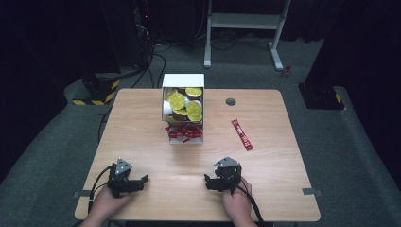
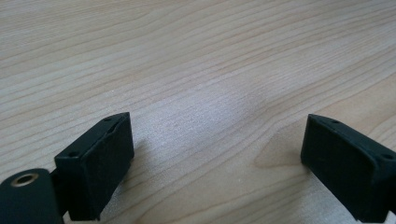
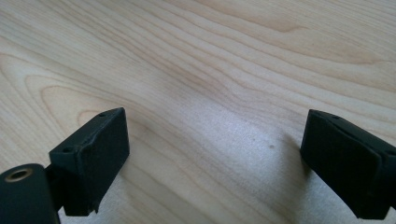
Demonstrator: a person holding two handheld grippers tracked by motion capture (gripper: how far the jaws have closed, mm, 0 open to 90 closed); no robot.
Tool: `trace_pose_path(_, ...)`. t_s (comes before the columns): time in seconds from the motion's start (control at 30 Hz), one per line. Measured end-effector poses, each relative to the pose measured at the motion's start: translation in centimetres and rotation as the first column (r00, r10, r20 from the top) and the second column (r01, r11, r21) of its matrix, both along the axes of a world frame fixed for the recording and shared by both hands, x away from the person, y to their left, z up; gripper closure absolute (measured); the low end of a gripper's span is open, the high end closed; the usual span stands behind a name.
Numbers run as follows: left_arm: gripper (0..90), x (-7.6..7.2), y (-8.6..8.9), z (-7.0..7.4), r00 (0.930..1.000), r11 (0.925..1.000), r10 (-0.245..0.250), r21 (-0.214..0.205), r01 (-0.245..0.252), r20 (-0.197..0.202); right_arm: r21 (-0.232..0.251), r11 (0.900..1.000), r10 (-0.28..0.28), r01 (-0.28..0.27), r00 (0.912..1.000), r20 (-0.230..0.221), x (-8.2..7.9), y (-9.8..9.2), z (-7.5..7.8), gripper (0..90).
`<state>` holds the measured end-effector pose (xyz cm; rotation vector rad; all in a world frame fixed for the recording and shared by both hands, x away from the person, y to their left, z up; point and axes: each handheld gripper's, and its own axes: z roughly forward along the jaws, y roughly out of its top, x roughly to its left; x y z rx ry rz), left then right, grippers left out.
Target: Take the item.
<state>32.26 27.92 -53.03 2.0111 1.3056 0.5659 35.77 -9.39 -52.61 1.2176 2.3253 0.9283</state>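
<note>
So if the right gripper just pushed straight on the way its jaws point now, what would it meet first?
Most likely the light wooden tabletop itself: the right gripper, jaws wide open, points low along bare wood. In the high view it aims toward the left gripper, though how near that lies is unclear.

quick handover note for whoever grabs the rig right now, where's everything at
Left gripper: open, holding nothing, resting low on the light wooden table near its front edge, left side.
Right gripper: open, holding nothing, low on the table near the front edge, right of centre.
White open cardboard box: far centre of the table, with yellow-lidded round cups in its far part and small red sachets in its near part.
One long red sachet lies loose on the table, right of the box, apart from it.
Done: nothing in hand yet.
Left: probably the loose sachet goes into the box; the right gripper is nearer.
</note>
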Motion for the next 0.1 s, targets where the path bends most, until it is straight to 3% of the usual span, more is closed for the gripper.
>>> trace_pose_path(0.1,9.6,0.03,-0.02,-0.02,1.0000,1.0000,0.001,-0.001,-0.001,0.002,-0.002,1.0000,0.007,-0.007,1.0000,0.005,0.29,-0.15,-0.01,7.9)
